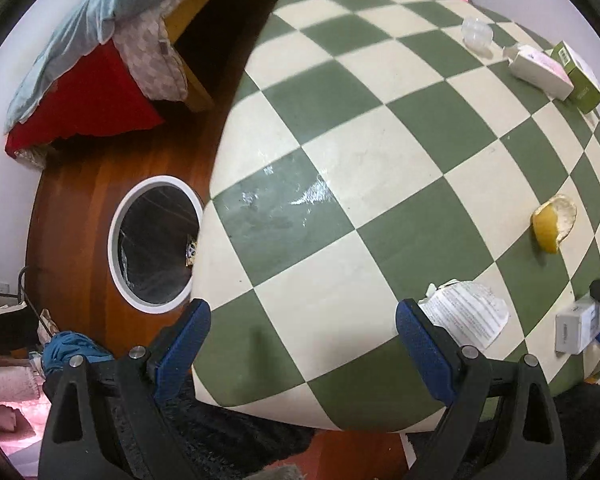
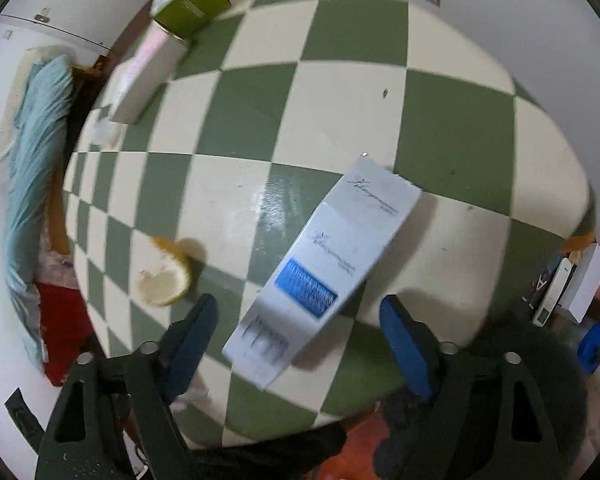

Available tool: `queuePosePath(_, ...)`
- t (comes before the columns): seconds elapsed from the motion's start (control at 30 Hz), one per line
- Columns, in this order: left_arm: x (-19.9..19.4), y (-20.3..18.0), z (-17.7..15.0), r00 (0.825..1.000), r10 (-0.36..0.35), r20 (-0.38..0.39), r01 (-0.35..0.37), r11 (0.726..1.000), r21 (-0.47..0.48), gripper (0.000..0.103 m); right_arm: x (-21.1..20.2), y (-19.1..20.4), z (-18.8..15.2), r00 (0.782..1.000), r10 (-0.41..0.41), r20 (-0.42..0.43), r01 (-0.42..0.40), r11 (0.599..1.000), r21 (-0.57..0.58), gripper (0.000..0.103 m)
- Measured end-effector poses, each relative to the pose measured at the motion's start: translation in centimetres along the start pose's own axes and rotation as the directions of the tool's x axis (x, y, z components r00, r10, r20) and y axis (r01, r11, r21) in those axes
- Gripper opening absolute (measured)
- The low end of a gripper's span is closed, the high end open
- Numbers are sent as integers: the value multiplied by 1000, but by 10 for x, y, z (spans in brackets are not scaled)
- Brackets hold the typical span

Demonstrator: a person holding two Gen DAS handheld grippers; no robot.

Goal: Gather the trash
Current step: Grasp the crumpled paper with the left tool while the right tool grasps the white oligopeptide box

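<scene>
Blue-white box [image 2: 324, 268] between right gripper [image 2: 298, 320] fingers

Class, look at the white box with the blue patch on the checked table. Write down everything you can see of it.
The white box is a long, slim carton, cardboard by its look, with a blue patch, two lines of script lettering and dark bars at its near end. It looks closed and undented. It lies flat on the green and cream checked table, set diagonally, its near end between the fingers of the right gripper, whose pads do not touch it. The lemon peel lies apart from it.
</scene>
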State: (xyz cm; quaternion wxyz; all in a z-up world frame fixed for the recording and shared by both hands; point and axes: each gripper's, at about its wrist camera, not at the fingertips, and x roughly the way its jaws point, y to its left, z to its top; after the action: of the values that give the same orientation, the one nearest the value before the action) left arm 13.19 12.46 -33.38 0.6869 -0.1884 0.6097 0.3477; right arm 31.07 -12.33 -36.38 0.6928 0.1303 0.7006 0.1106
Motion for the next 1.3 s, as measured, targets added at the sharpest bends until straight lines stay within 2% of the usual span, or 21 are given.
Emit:
queuePosePath(0.1,-2,-5,-4,999,-43,-5,43,999,26,94,4,13,2,1000,-18,23,20,997,-73,53)
queuePosePath(0.17,-6,-11,-7,995,-95,-5,95,994,61,94,4,23,3,999,-33,7,34,987,-159,50)
queuePosePath(0.23,-11,-22,-10,989,-145,-8,145,983,112,94,4,33,2,997,-81,-6,76,956,-282,49)
queuePosePath(0.3,-11,-37,-12,982,-190,-15,190,969,160,94,1,38,5,988,-152,5,142,907,-397,49)
queuePosePath(0.4,-2,-59,-13,968,-245,-59,252,946,202,94,1,39,10,972,-234,2,206,853,-479,49)
queuePosePath(0.47,3,-72,-13,962,-261,-73,271,936,224,92,1,37,12,970,-243,-20,204,854,-479,51)
queuePosePath(0.5,4,-76,-13,963,-260,-70,269,935,230,86,0,34,14,970,-242,-28,201,860,-470,59)
queuePosePath(0.53,5,-80,-13,964,-257,-69,266,934,237,70,-2,32,14,972,-233,-29,195,868,-457,69)
queuePosePath(0.57,6,-84,-12,964,-255,-75,266,934,238,57,-4,30,14,974,-225,-27,189,874,-448,70)
queuePosePath(0.63,6,-87,-11,964,-255,-75,266,935,236,55,-6,23,10,976,-216,-22,185,881,-435,70)
queuePosePath(0.67,5,-89,-10,966,-250,-63,258,937,237,49,-6,22,9,977,-210,-22,181,886,-427,70)
queuePosePath(0.77,3,-91,-10,969,-240,-51,245,940,239,45,-1,22,3,982,-188,-28,161,903,-399,70)
queuePosePath(0.9,2,-95,-10,972,-234,-40,236,942,237,44,4,24,-3,983,-186,-3,170,904,-392,70)
queuePosePath(0.97,4,-93,-10,974,-226,-38,228,944,237,44,8,24,-5,981,-193,4,179,901,-394,60)
queuePosePath(1.0,5,-95,-10,975,-218,-39,221,945,240,44,9,25,-7,978,-206,22,197,894,-401,51)
queuePosePath(1.03,8,-84,-8,977,-212,-40,215,946,244,44,10,29,-9,977,-211,34,207,889,-409,46)
queuePosePath(1.3,6,-85,-5,980,-198,-23,197,949,248,43,8,29,-14,974,-215,65,223,879,-421,46)
